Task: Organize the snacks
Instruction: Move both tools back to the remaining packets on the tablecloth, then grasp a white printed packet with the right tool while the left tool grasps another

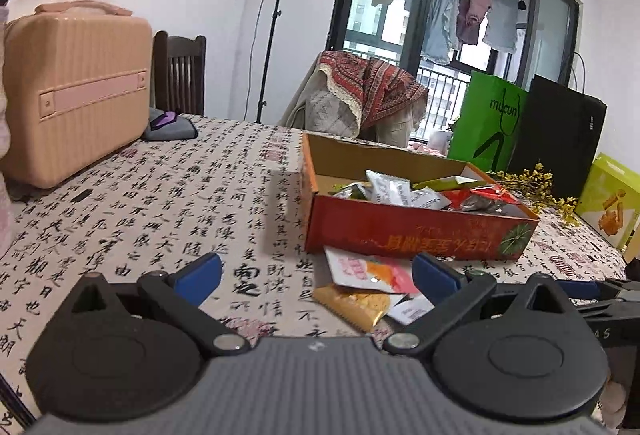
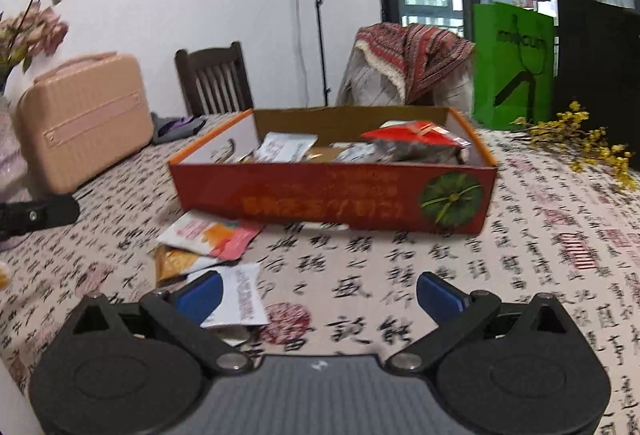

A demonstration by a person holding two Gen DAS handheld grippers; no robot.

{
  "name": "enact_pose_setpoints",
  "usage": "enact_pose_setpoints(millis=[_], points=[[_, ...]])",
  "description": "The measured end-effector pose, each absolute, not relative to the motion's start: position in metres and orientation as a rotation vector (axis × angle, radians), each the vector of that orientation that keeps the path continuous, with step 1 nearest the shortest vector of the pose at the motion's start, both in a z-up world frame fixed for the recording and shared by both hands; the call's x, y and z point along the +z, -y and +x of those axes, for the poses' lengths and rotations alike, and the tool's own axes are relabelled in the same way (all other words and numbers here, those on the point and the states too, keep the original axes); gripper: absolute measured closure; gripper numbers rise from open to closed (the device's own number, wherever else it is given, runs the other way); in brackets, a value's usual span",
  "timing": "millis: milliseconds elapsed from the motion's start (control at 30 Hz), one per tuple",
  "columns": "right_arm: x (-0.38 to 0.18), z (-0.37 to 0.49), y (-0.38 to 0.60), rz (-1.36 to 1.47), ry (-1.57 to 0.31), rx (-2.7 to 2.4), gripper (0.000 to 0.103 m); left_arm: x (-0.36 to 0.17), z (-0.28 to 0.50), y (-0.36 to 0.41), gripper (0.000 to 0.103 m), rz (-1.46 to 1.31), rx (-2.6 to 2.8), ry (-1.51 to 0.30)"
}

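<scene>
A red cardboard box [image 1: 416, 231] [image 2: 332, 201] holds several snack packets, among them white ones [image 1: 390, 189] and a red one [image 2: 412, 139]. On the tablecloth in front of the box lie a pink-and-orange packet [image 1: 368, 271] [image 2: 208, 235], a gold packet [image 1: 354, 305] [image 2: 176, 263] and a white packet [image 1: 410, 309] [image 2: 242, 295]. My left gripper [image 1: 316, 275] is open and empty, with the loose packets between its blue fingers. My right gripper [image 2: 318, 293] is open and empty; the white packet lies by its left finger.
A pink suitcase [image 1: 76, 91] [image 2: 84, 119] stands at the table's left. Dark wooden chairs [image 2: 214, 81], a draped chair [image 1: 360, 95], a lamp stand [image 1: 276, 19], a green bag [image 1: 490, 123], a black bag [image 1: 560, 135] and yellow dried flowers [image 2: 584, 143] ring the far side.
</scene>
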State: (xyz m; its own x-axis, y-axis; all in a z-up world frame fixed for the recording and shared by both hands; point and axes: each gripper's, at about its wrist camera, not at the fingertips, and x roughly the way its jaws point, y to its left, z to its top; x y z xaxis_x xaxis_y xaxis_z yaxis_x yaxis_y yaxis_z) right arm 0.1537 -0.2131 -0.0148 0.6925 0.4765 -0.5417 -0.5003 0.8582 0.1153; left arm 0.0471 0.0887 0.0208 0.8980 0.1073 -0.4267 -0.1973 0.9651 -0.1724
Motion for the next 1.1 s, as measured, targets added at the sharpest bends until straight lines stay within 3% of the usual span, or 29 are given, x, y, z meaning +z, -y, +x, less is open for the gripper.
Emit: enact_pose_setpoints(millis=[300,533,700,800,1100], points=[[-0.027,0.158,0.163,-0.127,-0.651,0.612,0.0,0.011,0.043,-0.105,0.0,-0.246,0.173,-0.447],[-0.04,0.165,0.137,-0.152,-0.695,0.658,0.008,0.002,0.042,-0.115,0.0,-0.268,0.185,-0.465],[-0.041,0.163,0.131,-0.197,-0.674,0.648,0.038,-0.003,0.043,-0.121,0.0,-0.287,0.19,-0.472],[-0.039,0.163,0.134,-0.18,-0.667,0.656,0.045,-0.005,0.045,-0.12,0.0,-0.288,0.183,-0.48],[-0.028,0.157,0.149,-0.128,-0.598,0.632,0.05,-0.005,0.047,-0.111,0.0,-0.28,0.172,-0.486]])
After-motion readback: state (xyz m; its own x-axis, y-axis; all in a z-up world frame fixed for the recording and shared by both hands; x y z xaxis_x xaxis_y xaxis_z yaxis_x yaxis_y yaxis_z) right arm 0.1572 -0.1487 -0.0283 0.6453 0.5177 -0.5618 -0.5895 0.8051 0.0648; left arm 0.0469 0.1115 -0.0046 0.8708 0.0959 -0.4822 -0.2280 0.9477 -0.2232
